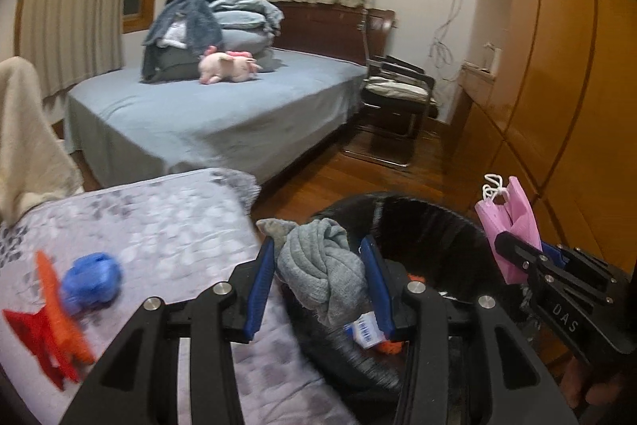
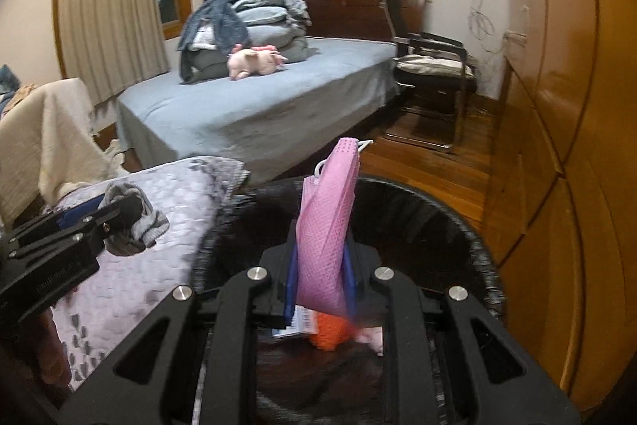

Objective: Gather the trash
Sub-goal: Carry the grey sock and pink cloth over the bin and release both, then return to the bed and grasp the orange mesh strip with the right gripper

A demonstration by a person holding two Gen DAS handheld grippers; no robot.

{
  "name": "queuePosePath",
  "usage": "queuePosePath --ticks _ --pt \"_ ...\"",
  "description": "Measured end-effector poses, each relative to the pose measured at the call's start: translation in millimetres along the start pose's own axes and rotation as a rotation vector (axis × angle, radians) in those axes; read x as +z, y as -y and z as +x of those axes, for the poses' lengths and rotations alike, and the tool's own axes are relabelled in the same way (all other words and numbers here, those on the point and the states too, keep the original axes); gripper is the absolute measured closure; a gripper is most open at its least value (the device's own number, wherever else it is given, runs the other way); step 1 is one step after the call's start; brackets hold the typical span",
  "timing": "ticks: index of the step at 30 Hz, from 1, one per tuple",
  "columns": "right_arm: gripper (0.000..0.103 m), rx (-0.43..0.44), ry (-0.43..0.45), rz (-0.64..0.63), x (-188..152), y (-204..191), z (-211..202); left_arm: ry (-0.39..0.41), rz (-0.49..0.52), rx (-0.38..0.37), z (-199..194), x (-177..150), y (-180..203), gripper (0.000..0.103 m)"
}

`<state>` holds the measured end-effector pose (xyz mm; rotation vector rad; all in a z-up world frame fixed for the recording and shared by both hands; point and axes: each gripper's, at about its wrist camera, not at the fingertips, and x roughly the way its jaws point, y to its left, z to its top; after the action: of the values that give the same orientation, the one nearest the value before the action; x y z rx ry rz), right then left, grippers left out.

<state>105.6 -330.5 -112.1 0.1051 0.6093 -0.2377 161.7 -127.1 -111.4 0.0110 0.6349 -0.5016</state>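
In the left wrist view, nearest to the camera is the left gripper, and its two blue pads are clamped on a grey knotted sock. The sock hangs at the near rim of the black trash bin, between the bin and the grey patterned cover. On this cover a blue ball of plastic and an orange-red clip lie touching each other, not collected yet. At the right, the other gripper holds a pink face mask above the far side of the bin. In the right wrist view, nearest is the right gripper, with fingers pressed together on the pink mask, which stands up over the open bin. Inside the bin I can see a small barcode package and something orange. I judge that the step in hand is the dropping of both items. The next move needs the left gripper a little more over the opening, then both grippers open.
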Motion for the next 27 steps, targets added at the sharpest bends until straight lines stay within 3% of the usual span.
queuePosePath --ticks 11,13,15,16,18,20,21,23,27 --pt "0.079 -0.092 -0.046 0.015 -7 52 26 -0.045 0.039 -0.106 53 15 53 0.057" --pt "0.070 -0.104 -0.055 0.018 -8 57 30 -0.052 0.048 -0.123 58 17 59 0.054" --pt "0.057 -0.126 -0.055 0.025 -12 63 30 -0.051 0.056 -0.140 60 17 62 0.039" --pt "0.048 -0.133 -0.054 0.029 -13 65 31 -0.046 0.058 -0.144 59 16 64 0.037" --pt "0.039 -0.147 -0.045 0.036 -16 68 29 -0.039 0.056 -0.152 56 16 61 0.030" --pt "0.024 -0.161 -0.037 0.039 -18 70 26 -0.035 0.053 -0.149 54 16 59 0.026" --pt "0.010 -0.175 -0.031 0.037 -19 70 25 -0.029 0.048 -0.142 51 16 56 0.024" --pt "0.007 -0.213 0.002 0.029 -19 65 17 -0.017 0.038 -0.123 43 16 47 0.019" --pt "0.005 -0.188 0.012 0.022 -15 54 9 0.024 0.015 -0.062 22 18 27 0.009"
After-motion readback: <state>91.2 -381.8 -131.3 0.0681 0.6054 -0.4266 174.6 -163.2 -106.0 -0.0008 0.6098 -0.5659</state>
